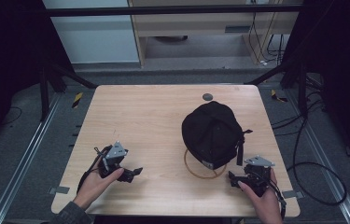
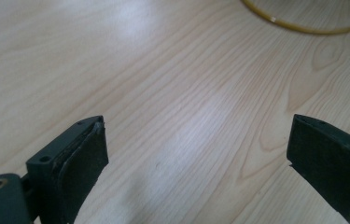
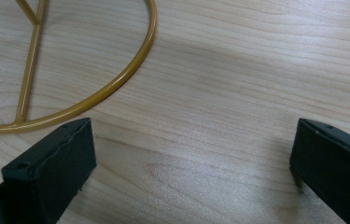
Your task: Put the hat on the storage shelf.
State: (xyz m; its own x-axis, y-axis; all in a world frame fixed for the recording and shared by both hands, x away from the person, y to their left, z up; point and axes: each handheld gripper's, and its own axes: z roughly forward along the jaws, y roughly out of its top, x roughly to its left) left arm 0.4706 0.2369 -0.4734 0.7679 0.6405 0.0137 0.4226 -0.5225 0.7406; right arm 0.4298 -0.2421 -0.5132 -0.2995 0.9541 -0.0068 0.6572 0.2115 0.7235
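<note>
Sitting on its gold wire stand (image 1: 204, 171), the black cap (image 1: 211, 133) is just far-left of the right tool (image 1: 233, 178); left tool (image 1: 136, 172) farther off, both wide open, empty.

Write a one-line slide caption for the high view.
Two open handheld grippers, left and right, flank a black cap on a gold wire stand on a wooden table.

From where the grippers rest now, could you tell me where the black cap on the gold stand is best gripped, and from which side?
I would pinch the black cap at its near lower edge, above the gold ring base, coming in from the right with the open right gripper. The crown looks too wide and rounded for the jaws, and that gripper lies closest. The dangling strap is a doubtful second choice.
</note>
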